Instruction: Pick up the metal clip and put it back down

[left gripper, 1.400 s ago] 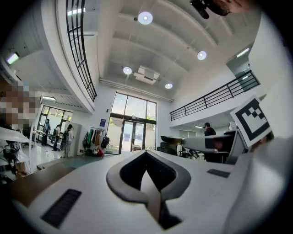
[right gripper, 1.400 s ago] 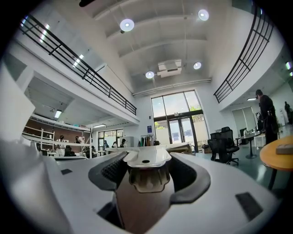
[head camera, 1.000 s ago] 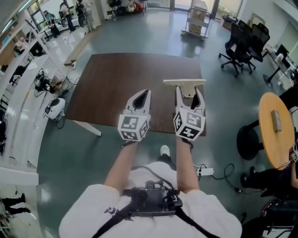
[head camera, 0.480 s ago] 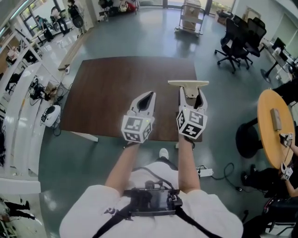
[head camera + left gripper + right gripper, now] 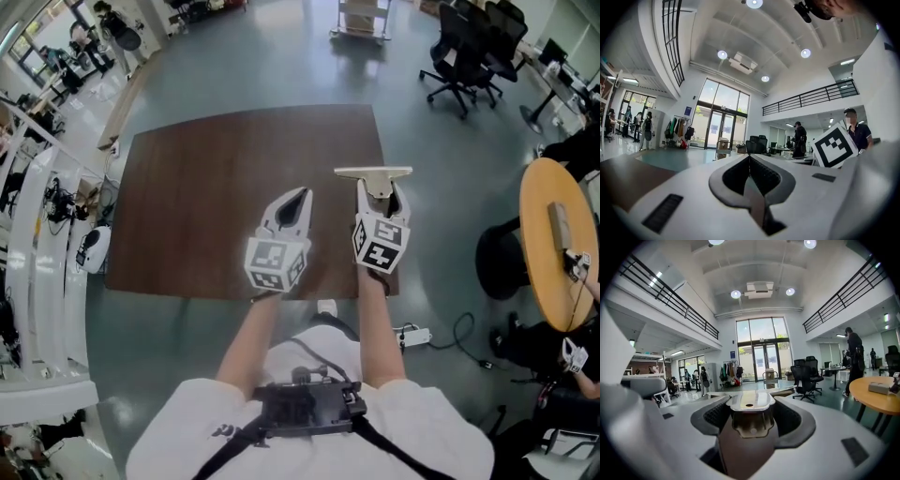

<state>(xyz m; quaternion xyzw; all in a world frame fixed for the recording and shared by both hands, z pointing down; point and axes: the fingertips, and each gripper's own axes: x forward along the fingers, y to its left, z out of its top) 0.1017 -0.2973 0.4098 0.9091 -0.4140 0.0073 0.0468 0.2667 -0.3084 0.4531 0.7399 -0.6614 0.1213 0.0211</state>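
Observation:
The metal clip (image 5: 373, 174), a pale T-shaped piece with a wide flat bar, sticks out forward from my right gripper (image 5: 379, 191), whose jaws are shut on its stem above the right side of the brown table (image 5: 206, 187). In the right gripper view the clip (image 5: 751, 412) fills the gap between the pads. My left gripper (image 5: 297, 195) hangs beside it to the left, shut with nothing in it. Its closed fingertips (image 5: 750, 159) meet in the left gripper view.
Black office chairs (image 5: 459, 56) stand beyond the table's far right corner. A round yellow table (image 5: 553, 253) with a grey object is at the right. A power strip (image 5: 412, 336) lies on the floor near the person's feet. White desks (image 5: 37, 234) line the left.
The head view has swung, so the table sits lower and further left in it. Both grippers keep their places side by side, and the clip stays in the right one.

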